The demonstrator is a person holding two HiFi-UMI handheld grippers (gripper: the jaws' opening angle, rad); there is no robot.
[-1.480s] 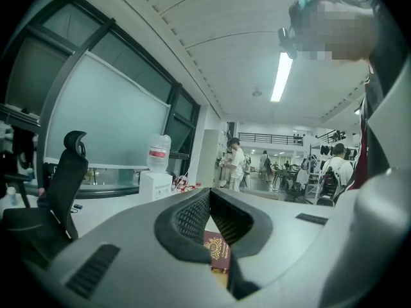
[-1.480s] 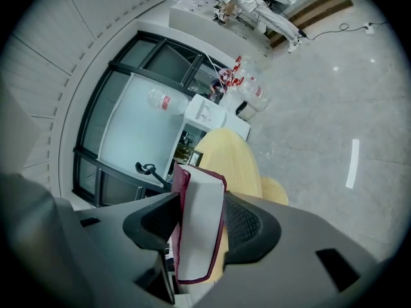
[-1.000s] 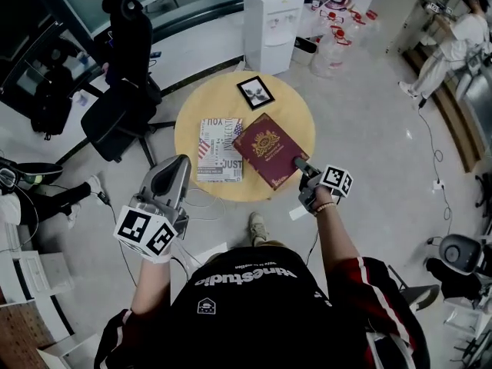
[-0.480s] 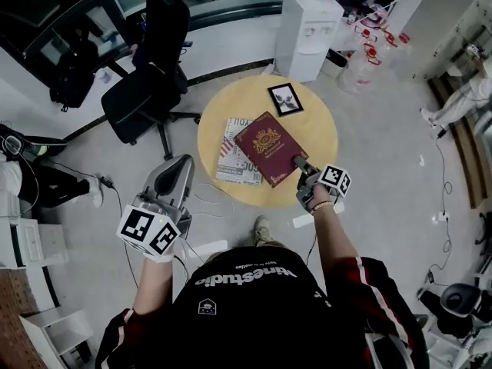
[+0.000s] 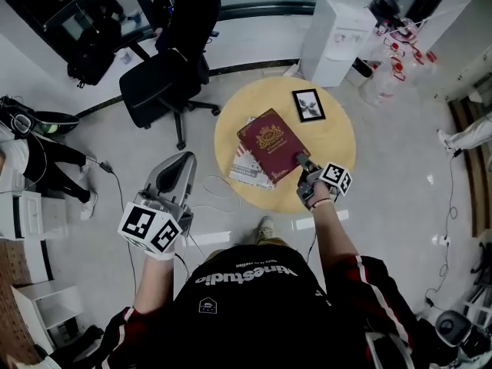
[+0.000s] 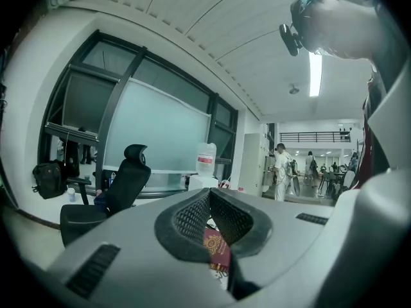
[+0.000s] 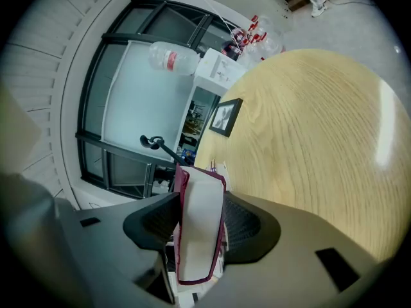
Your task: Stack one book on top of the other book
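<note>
Right gripper (image 5: 301,162), clamped on the red book (image 5: 270,143), has carried it almost squarely over the patterned book (image 5: 247,171); stacking looks close. Left gripper (image 5: 179,160) hangs aside, jaws together, empty.

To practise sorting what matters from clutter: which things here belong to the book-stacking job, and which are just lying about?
Part of the job: red book, patterned book partly beneath it, right gripper clamping the red book.
Just lying about: picture frame, office chair, water dispenser.
</note>
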